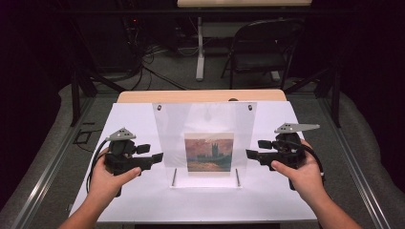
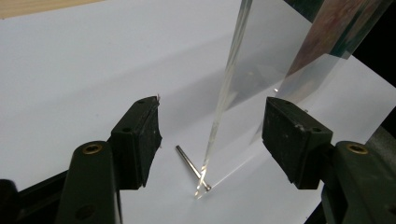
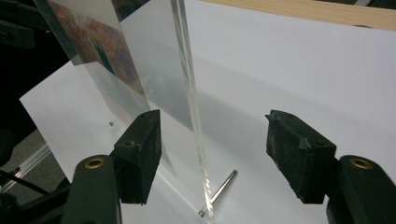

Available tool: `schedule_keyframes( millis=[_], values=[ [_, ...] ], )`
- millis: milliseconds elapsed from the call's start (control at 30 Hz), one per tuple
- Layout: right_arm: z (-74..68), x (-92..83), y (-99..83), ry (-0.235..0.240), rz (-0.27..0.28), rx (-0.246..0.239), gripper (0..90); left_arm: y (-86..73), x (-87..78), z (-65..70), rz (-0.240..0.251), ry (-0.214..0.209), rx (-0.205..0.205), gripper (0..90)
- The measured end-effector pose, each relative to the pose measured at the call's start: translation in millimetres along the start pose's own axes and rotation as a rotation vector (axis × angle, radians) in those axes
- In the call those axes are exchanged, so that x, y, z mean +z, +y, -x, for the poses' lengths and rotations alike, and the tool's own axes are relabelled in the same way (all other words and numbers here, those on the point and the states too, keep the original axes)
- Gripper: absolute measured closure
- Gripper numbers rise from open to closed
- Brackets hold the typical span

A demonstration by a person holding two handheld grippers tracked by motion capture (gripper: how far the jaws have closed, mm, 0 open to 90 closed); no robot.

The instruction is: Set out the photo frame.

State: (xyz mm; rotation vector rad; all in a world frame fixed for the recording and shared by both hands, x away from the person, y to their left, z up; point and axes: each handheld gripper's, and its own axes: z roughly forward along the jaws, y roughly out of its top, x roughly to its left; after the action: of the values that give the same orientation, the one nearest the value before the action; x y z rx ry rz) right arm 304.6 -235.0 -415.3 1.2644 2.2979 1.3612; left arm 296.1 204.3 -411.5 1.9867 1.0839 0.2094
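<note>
high view: a clear acrylic frame (image 1: 204, 143) stands mid-frame on the white sheet (image 1: 143, 200), between the left gripper (image 1: 155, 157) and right gripper (image 1: 252, 155).
left gripper view: jaws spread around its stiff, slippery edge.
right gripper view: likewise released; probably grip edges low.

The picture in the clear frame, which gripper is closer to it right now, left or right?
Right, slightly. The right gripper sits at the clear frame's right edge, nearer the picture. The left gripper sits at the frame's left edge, a little farther off. Both have open jaws.
</note>
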Motion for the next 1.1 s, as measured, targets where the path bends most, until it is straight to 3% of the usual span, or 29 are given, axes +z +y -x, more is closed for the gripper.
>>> schedule_keyframes(
  millis=[133, 333, 500, 800, 967, 1100],
  values=[
    [-0.6, -6.8, -6.9, -0.026, 0.022, -0.007, 35.2, -9.4, -6.4, -2.3, 0.015, 0.016, -0.011, 37.4],
    [-3.7, -15.8, -20.3, -0.023, 0.058, 0.007, 35.2, -30.7, -12.5, -6.1, 0.020, 0.041, -0.030, 40.3],
    [-5.0, -17.2, -38.1, -0.044, 0.060, 0.019, 35.2, -50.9, -15.3, -14.1, 0.034, 0.078, -0.057, 41.8],
    [4.3, -6.0, -76.3, -0.160, 0.016, 0.013, 35.2, -89.9, 0.3, -31.5, 0.006, 0.147, -0.128, 40.1],
    [10.2, 3.5, -94.4, -0.188, 0.012, 0.018, 35.3, -99.5, 11.7, -38.9, 0.008, 0.132, -0.172, 40.5],
    [11.5, 12.2, -104.9, -0.204, 0.015, 0.006, 35.3, -101.9, 21.5, -40.5, -0.001, 0.156, -0.160, 40.9]
  ],
)
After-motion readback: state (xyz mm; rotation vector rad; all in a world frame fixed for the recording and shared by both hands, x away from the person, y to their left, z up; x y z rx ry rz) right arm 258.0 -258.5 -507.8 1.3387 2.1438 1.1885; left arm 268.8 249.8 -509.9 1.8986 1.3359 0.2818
